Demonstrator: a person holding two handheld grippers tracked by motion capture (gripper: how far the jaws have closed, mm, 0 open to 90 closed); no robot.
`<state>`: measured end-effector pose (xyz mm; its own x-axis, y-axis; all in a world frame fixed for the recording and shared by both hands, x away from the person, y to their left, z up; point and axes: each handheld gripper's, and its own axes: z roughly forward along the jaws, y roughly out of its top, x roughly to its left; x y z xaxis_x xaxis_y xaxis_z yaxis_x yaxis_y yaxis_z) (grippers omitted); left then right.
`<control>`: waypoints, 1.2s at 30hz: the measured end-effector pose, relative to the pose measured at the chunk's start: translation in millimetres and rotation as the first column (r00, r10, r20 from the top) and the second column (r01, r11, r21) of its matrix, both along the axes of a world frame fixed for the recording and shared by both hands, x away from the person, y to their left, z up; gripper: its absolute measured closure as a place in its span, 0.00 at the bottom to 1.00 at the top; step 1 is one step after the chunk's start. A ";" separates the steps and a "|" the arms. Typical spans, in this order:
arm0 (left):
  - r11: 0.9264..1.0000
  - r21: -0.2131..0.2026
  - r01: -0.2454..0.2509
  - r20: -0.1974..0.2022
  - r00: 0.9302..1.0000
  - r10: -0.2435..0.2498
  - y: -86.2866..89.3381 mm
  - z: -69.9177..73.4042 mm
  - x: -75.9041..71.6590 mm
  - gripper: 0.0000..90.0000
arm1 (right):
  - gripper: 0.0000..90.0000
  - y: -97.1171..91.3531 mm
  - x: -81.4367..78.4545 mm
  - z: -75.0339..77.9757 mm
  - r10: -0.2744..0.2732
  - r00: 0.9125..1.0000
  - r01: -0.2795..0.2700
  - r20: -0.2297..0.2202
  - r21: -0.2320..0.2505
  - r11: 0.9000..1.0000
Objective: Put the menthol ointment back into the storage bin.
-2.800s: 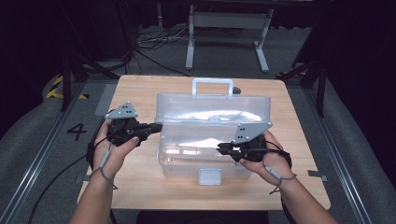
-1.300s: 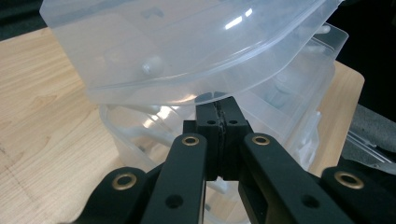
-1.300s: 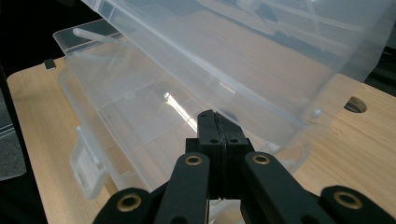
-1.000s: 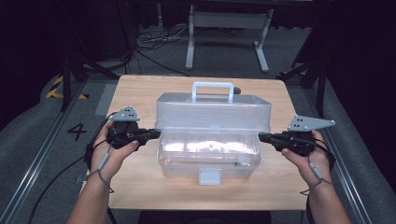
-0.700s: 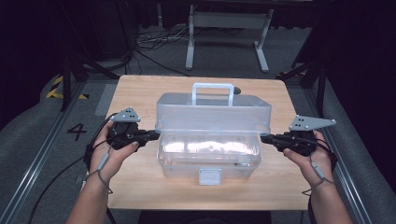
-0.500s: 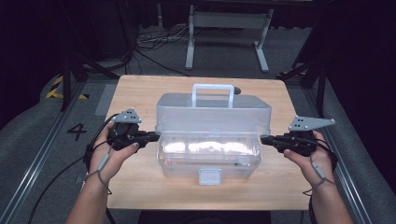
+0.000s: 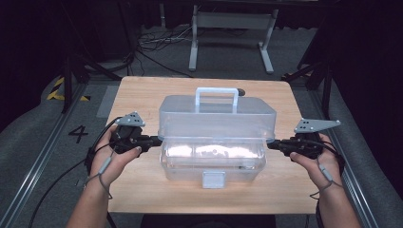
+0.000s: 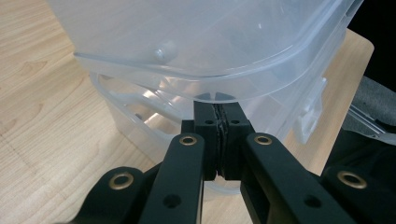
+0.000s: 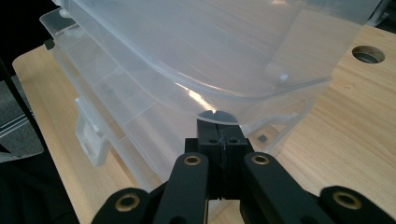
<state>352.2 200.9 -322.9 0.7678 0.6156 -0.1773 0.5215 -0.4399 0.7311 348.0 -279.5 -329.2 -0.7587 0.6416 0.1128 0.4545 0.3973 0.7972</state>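
Both tongs (image 7: 159, 140) (image 7: 270, 145) closed empty, tips under lid (image 7: 216, 118) edges; table (image 7: 138, 95) margins free.

Our left tongs (image 7: 156, 140) and right tongs (image 7: 272, 145) are matte black, each topped by a grey three-cornered plate (image 7: 129, 119) dotted with small holes. Brass-ringed rivets sit along the black jaw arms, and the pads (image 8: 208, 135) are ribbed black blocks. Dark cables (image 7: 57, 183) trail back, and grey cords loop round our bare wrists.
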 end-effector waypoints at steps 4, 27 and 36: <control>1.000 -0.001 0.000 -0.008 1.000 0.000 1.0 -0.9 0.3 0.98 | 1.00 0.2 0.1 -0.3 0.007 1.000 -0.007 -0.007 -0.010 1.000; 0.997 0.067 0.043 -0.068 0.997 -0.039 -1.7 -4.7 0.1 0.97 | 1.00 3.8 -1.7 -3.7 0.032 0.998 -0.038 -0.058 -0.100 0.994; 0.994 0.082 0.070 -0.095 0.994 -0.062 -3.5 -6.9 0.1 0.97 | 0.99 4.4 -1.6 -5.7 0.042 0.996 -0.051 -0.077 -0.115 0.992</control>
<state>352.3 197.4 -329.8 0.7900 0.5802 -0.1980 0.5527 -0.5343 0.6395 346.4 -275.1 -334.9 -0.7804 0.6178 0.0967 0.4896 0.5076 0.7090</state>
